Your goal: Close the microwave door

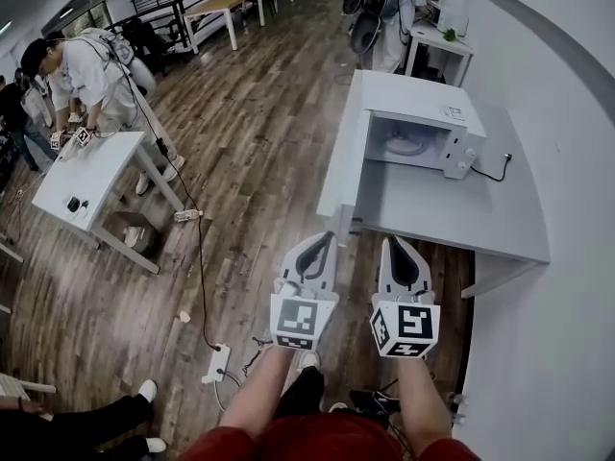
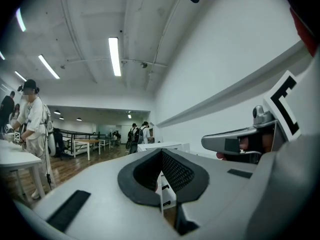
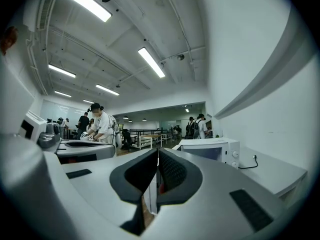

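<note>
A white microwave [image 1: 423, 128] stands on a grey table [image 1: 452, 214] against the right wall. Its cavity is exposed, with the glass plate [image 1: 404, 145] visible inside. Its door [image 1: 341, 147] stands swung out on the microwave's left side, pointing toward me. In the right gripper view the microwave [image 3: 212, 151] sits ahead and to the right. My left gripper [image 1: 325, 240] and right gripper [image 1: 394, 245] are held side by side, just short of the table's near edge. Both are shut with nothing between the jaws, as the left gripper [image 2: 161, 154] and right gripper [image 3: 158, 153] show in their own views.
A black cable [image 1: 495, 169] runs from the microwave to the wall. On the wooden floor lie a power strip [image 1: 219, 363] and its cord. People stand at a white table [image 1: 86, 176] to the left. Another person with a backpack [image 1: 389, 8] stands beyond the microwave.
</note>
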